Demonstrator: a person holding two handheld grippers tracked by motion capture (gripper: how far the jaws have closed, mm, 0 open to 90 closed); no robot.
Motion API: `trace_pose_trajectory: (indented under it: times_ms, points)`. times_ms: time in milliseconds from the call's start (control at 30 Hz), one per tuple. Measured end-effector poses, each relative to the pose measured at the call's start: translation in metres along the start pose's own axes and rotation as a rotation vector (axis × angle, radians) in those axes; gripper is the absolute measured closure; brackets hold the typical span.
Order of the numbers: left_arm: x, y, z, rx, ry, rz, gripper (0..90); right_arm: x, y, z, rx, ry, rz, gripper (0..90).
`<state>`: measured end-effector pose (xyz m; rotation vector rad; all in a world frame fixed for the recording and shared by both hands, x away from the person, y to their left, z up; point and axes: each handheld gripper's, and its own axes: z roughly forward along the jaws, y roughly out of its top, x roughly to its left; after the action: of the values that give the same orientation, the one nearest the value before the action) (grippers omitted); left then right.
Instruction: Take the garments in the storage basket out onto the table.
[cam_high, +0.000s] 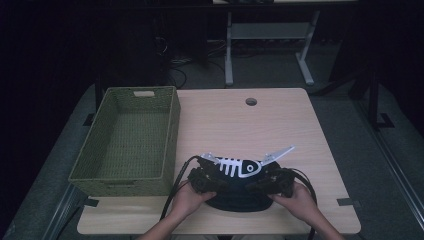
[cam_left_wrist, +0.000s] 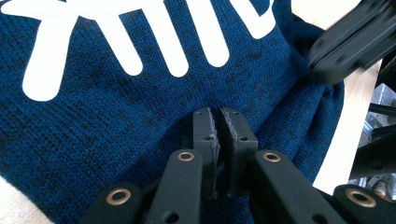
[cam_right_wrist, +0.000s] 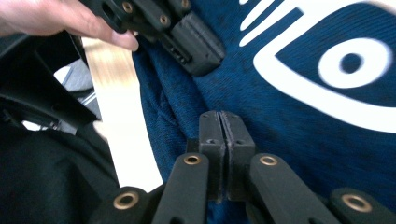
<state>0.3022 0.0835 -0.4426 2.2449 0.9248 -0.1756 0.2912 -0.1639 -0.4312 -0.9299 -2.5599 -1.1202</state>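
Note:
A dark blue knit sweater (cam_high: 237, 199) with a white fish-skeleton print (cam_high: 240, 167) lies bunched near the table's front edge. My left gripper (cam_high: 220, 185) is at its left side and my right gripper (cam_high: 251, 187) at its right, tips pointing toward each other. In the left gripper view my jaws (cam_left_wrist: 218, 113) are together with their tips on the knit (cam_left_wrist: 116, 116). The right gripper's jaws (cam_right_wrist: 223, 115) are pressed together over the fabric (cam_right_wrist: 299, 135) below the fish's eye. Whether either pinches a fold is unclear. A hand (cam_right_wrist: 56, 18) holds the left gripper (cam_right_wrist: 196, 44) opposite.
A green woven basket (cam_high: 171, 131) stands empty along the table's left side. The wooden tabletop (cam_high: 250, 127) has a round cable hole (cam_high: 251, 101) at the back. Beyond the table is a dark floor with a white desk frame (cam_high: 229, 50).

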Motion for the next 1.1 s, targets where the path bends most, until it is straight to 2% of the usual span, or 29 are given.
trace_pose_trajectory:
  times_ms: [167,400,600,700,733,833,933,1000,1100]
  points:
    - [0.0,-0.005,0.001,-0.006,-0.007,-0.008,84.4,-0.001,-0.004,0.02,0.061,0.013,-0.009,89.2]
    - [0.0,-0.009,0.002,-0.015,-0.003,-0.007,84.2,-0.004,-0.007,0.028,0.089,0.014,-0.01,89.6]
    - [0.0,-0.011,0.003,-0.02,-0.006,-0.008,84.2,-0.009,-0.012,0.031,0.064,0.039,0.016,89.7]
    - [0.0,-0.011,0.003,-0.026,-0.004,-0.01,84.2,-0.007,-0.008,0.029,0.066,0.032,0.005,87.7]
    - [0.0,-0.012,0.003,-0.028,-0.005,-0.012,84.2,-0.007,-0.005,0.026,0.051,0.032,-0.001,86.4]
    - [0.001,-0.013,0.003,-0.03,-0.007,-0.011,84.2,-0.009,0.006,0.017,0.0,0.017,0.021,85.9]
    - [0.001,-0.013,0.004,-0.033,-0.009,-0.006,84.2,-0.019,0.023,0.006,-0.072,0.011,0.065,84.5]
    - [0.001,-0.014,0.004,-0.039,-0.013,-0.017,84.2,-0.028,0.03,0.003,-0.095,-0.001,0.092,84.0]
    - [0.002,-0.014,0.005,-0.041,-0.013,-0.021,84.2,-0.04,0.037,0.008,-0.07,-0.024,0.125,84.1]
